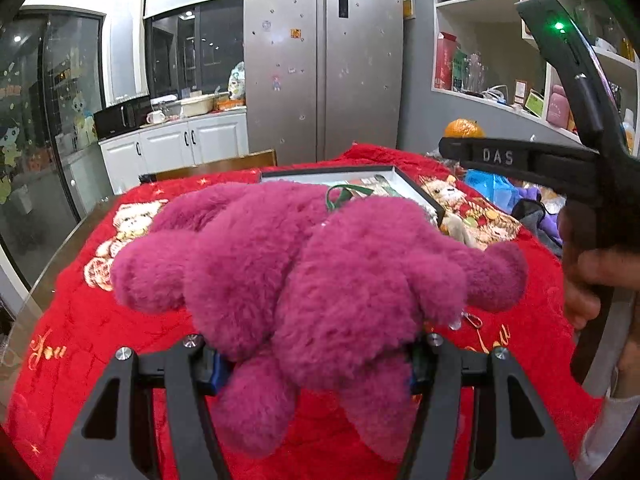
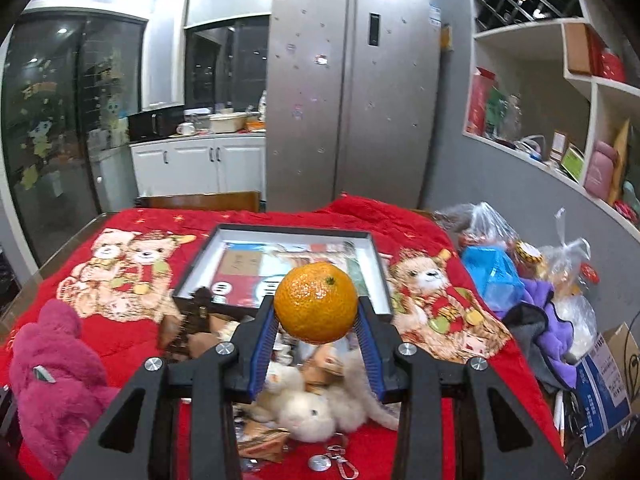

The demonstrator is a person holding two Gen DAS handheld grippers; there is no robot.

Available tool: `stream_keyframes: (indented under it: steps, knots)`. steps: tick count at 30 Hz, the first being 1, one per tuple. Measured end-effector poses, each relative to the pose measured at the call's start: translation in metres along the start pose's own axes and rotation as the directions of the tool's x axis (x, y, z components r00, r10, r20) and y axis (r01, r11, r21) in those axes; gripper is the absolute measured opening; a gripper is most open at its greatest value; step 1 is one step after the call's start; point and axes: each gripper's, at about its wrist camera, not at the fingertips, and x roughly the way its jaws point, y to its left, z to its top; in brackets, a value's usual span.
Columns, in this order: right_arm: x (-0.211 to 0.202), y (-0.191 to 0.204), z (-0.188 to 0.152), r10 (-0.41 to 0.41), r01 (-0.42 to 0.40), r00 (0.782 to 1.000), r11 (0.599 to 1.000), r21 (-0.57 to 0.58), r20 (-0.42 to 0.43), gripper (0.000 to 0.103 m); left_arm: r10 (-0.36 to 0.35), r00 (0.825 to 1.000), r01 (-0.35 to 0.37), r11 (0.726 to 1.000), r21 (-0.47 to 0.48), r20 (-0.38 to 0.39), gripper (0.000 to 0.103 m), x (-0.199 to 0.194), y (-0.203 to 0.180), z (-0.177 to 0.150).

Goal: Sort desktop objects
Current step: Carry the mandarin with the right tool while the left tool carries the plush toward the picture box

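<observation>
My left gripper (image 1: 314,364) is shut on a magenta plush bear (image 1: 304,272) and holds it above the red blanket (image 1: 100,320); the bear hides the fingertips. The bear also shows in the right wrist view (image 2: 52,376) at the far left. My right gripper (image 2: 316,316) is shut on an orange mandarin (image 2: 316,302), held up in front of a black-rimmed shallow box (image 2: 280,232). In the left wrist view the right gripper's body (image 1: 520,160) crosses the upper right with the mandarin (image 1: 464,128) at its tip.
A small white plush animal (image 2: 316,408), a brown toy, cards and a keyring (image 2: 332,460) lie under the right gripper. Plastic bags, a blue bag (image 2: 496,272) and purple cloth pile up along the table's right side. A chair back (image 2: 200,200) stands beyond the table.
</observation>
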Motion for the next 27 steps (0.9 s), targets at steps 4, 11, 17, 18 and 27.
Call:
stream_keyframes:
  steps: [4,11,17,18,27]
  knots:
    - [-0.006,0.012,0.006,0.022,-0.022,1.0,1.0,-0.015,0.015,0.04,0.003,1.0,-0.003,1.0,-0.006,0.015,0.063,-0.005,0.004,0.013]
    - [-0.01,0.021,0.018,0.021,-0.02,0.999,0.999,-0.037,0.038,0.04,0.006,1.0,-0.006,1.0,-0.002,0.027,0.063,0.0,0.006,0.037]
    - [0.002,0.02,0.032,0.036,-0.034,0.998,0.999,-0.035,0.042,0.04,0.007,0.999,-0.007,1.0,0.002,0.032,0.063,0.019,0.008,0.068]
    - [0.005,0.019,0.034,0.04,-0.039,0.998,0.999,-0.033,0.039,0.04,0.011,1.0,-0.011,1.0,0.008,0.029,0.063,0.024,0.007,0.071]
    - [0.044,0.007,0.057,0.059,-0.059,0.998,0.998,-0.024,0.015,0.04,0.016,1.0,-0.016,1.0,0.018,0.002,0.063,0.094,0.007,0.127]
